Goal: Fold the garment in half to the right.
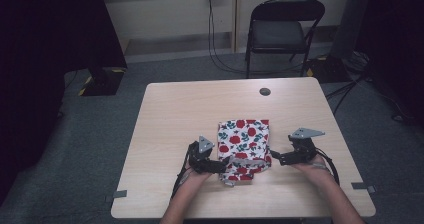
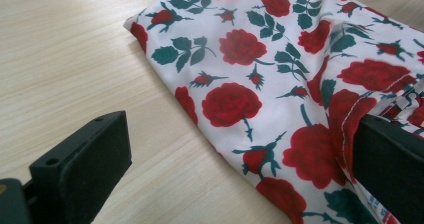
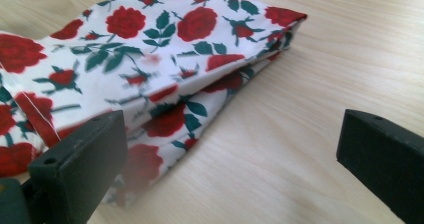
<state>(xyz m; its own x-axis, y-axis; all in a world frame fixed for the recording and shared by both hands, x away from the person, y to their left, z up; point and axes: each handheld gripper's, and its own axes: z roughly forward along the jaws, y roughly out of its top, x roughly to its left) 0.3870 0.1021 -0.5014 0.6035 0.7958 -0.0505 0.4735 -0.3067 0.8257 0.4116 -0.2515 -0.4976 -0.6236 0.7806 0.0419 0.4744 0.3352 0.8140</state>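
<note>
Cloth on table, between tools

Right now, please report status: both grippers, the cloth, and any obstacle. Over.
Left gripper open at rose-print cloth, near edge. Right gripper open beside its right edge. Cloth folded, flat on table. Nothing in the way.

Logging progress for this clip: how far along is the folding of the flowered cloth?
The flowered cloth already lies in stacked layers, a compact block on the table. In hand: the left gripper and right gripper stand open at its near corners, gripping nothing. Left: the near edge looks rumpled and uneven, so probably a last fold or tidy-up.
</note>
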